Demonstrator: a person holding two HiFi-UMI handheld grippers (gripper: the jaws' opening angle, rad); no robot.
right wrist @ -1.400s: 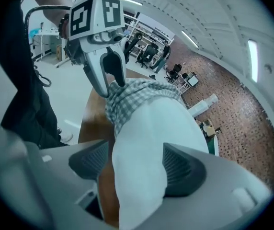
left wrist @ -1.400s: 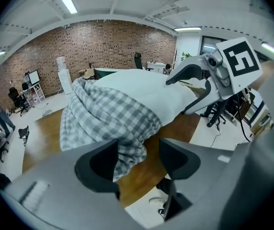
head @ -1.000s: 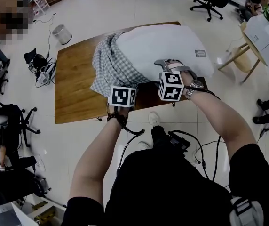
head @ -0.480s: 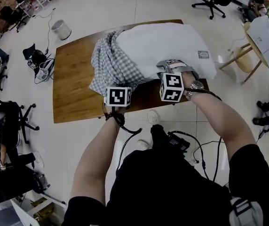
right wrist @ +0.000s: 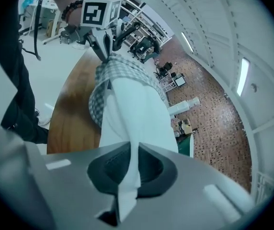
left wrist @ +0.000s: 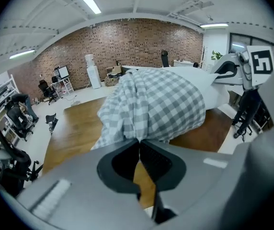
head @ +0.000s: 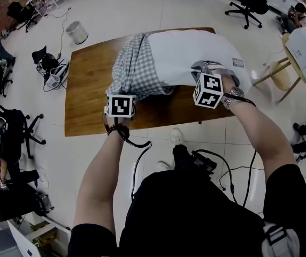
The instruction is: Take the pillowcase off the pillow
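We see the white pillow [head: 196,55] lying across the far side of a wooden table [head: 89,95]. The grey-and-white checked pillowcase [head: 137,71] covers only the pillow's left end, where it sits bunched and rumpled, and the rest of the pillow is bare.

The left gripper [left wrist: 138,143] has just been closing. In the left gripper view its jaws stand together, pinching the near lower edge of the pillowcase where the checked cloth hangs toward the table's front. In the right gripper view, across the table, the same jaws meet the checked cloth at its corner.

The right gripper [right wrist: 130,150] has just been closing too. In its own view its jaws are clamped on a fold of the pillow's white cover, which runs down between the pads and out below them. In the head view this gripper sits at the pillow's near edge toward the right end, well apart from the left gripper.

Both forearms reach out over the table's front edge, with a wristwatch [head: 235,94] on the right wrist. On the pale tiled floor beyond the table's left corner stands a waste bin [head: 77,32].
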